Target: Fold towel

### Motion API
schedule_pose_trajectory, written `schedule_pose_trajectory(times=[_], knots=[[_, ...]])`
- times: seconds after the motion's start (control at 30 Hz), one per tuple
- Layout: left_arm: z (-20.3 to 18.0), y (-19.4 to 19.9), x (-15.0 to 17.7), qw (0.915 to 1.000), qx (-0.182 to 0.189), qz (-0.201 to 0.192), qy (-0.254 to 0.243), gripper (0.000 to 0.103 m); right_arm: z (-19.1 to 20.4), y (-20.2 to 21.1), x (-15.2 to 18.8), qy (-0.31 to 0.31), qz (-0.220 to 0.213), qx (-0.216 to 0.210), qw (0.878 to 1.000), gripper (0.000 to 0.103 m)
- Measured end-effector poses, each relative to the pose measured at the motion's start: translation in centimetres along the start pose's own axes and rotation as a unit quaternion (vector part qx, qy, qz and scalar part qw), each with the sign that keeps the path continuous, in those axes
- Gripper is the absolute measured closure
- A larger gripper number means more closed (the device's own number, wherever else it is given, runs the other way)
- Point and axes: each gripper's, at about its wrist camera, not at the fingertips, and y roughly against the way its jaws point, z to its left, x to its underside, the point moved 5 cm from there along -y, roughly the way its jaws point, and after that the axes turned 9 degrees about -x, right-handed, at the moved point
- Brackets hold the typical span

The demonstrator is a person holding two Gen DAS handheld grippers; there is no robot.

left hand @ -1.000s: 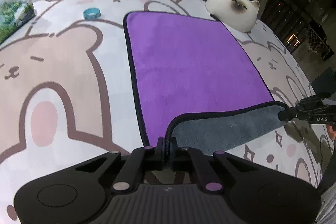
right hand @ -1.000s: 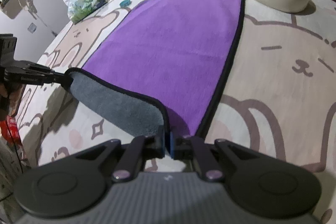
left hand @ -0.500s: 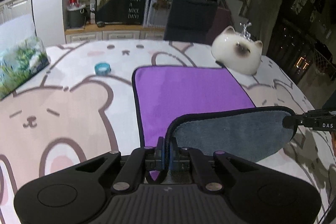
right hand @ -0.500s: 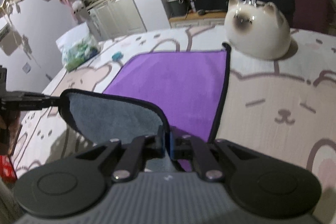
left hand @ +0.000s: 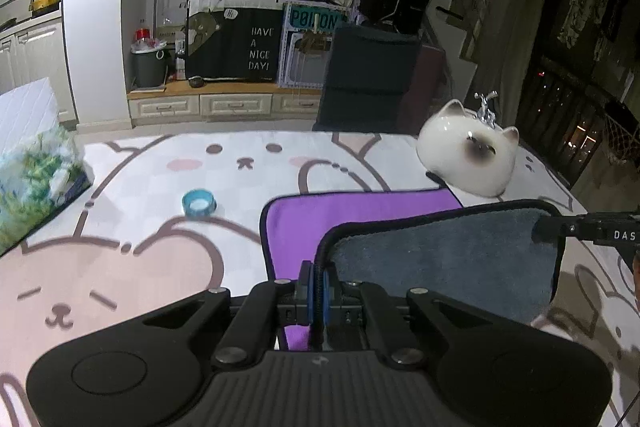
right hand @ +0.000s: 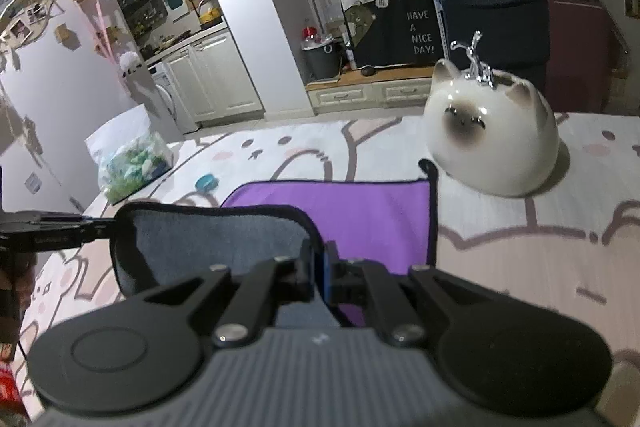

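The towel (left hand: 360, 219) is purple on top and grey underneath, with a black hem. Its far part lies flat on the table. Its near edge is lifted and curled over, grey side (left hand: 440, 259) facing me. My left gripper (left hand: 318, 287) is shut on the near left corner. My right gripper (right hand: 318, 267) is shut on the near right corner; its tip also shows in the left wrist view (left hand: 560, 229). In the right wrist view the towel (right hand: 360, 215) shows its grey flap (right hand: 224, 243) stretched between both grippers, with the left gripper (right hand: 96, 229) at the left.
A white ceramic cat (left hand: 468, 159) stands just beyond the towel's far right corner (right hand: 492, 139). A small blue ring (left hand: 199, 203) lies left of the towel. A tissue pack (left hand: 36, 183) sits at the table's left edge. The tablecloth (left hand: 120, 267) has a bear print.
Both grippers have lifted the towel's near edge higher and carried it toward the far edge. More grey underside shows and less purple is visible.
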Motion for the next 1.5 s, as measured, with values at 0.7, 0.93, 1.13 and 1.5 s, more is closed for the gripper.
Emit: schedule_pose_trajectory(times=[0.7, 0.93, 1.13, 1.5], knots=[[0.9, -8.9, -4.8, 0.9995, 0.003, -0.010, 0.030, 0.099, -5.1, -5.5, -4.2, -0.024, -0.014, 0.031, 0.999, 0.098], [1.4, -10.9, -5.3, 0.9991, -0.005, -0.009, 0.041, 0.099, -5.6, -7.1, -4.7, -0.026, -0.014, 0.041, 0.999, 0.098], [1.6, -11.5, -5.6, 0.9989, -0.007, -0.017, 0.043, 0.099, -5.7, -7.7, -5.0, -0.023, -0.019, 0.055, 0.998, 0.098], [0.8, -12.3, -5.5, 0.9994, -0.024, -0.012, 0.020, 0.091, -5.8, -7.3, -4.4, -0.019, -0.022, 0.077, 0.997, 0.086]])
